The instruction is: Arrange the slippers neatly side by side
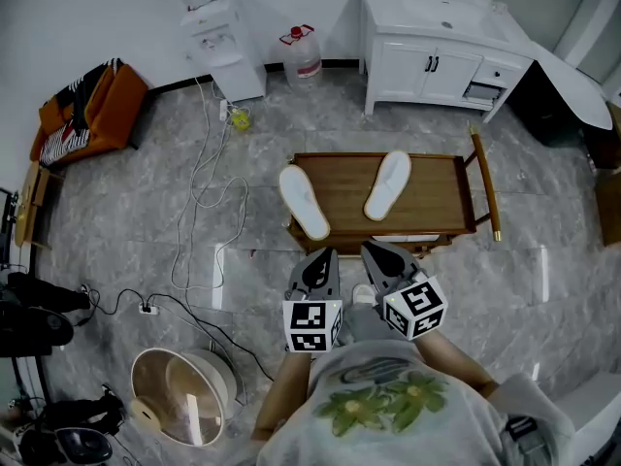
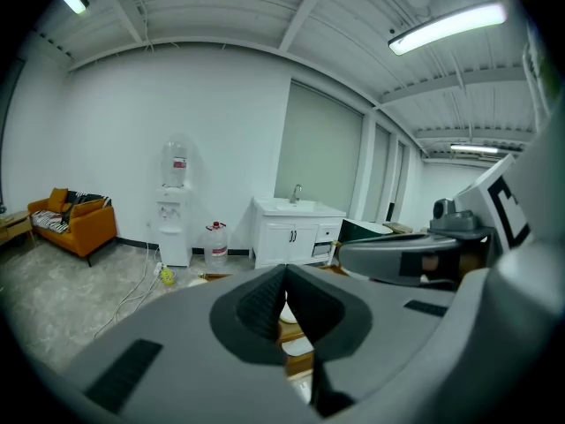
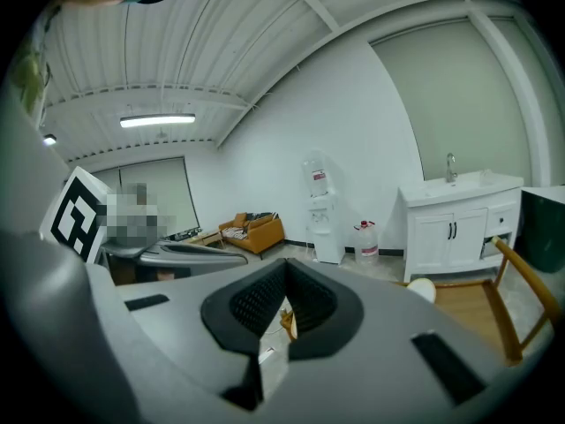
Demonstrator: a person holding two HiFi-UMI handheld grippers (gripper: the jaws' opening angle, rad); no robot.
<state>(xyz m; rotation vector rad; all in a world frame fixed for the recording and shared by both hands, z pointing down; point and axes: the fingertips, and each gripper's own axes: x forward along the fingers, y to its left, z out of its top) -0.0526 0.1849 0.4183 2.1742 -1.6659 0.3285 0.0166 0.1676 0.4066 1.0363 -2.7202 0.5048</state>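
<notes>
Standing close to a low wooden tabletop, the person holds both tongs out level in front, side by side and just short of its near edge. The left tongs are closed right up, the dark pads meeting at the tip with nothing caught between them. The right tongs look the same, pressed together and empty. The hands holding them are tucked away under the marker cubes and can't be seen from above.

Both white slippers lie on the tabletop, apart from each other and from the tongs. The left slipper sits at the left end, slanted, and seems to hang a little over that edge. The right slipper lies nearer the middle and slants the other way, so the pair splays out like a V with the near ends closer.

From each gripper view the tongs' own bulk blocks most of the tabletop, leaving only pale slivers through the gap under the pads. Something white under the tabletop's near edge is too covered to identify
</notes>
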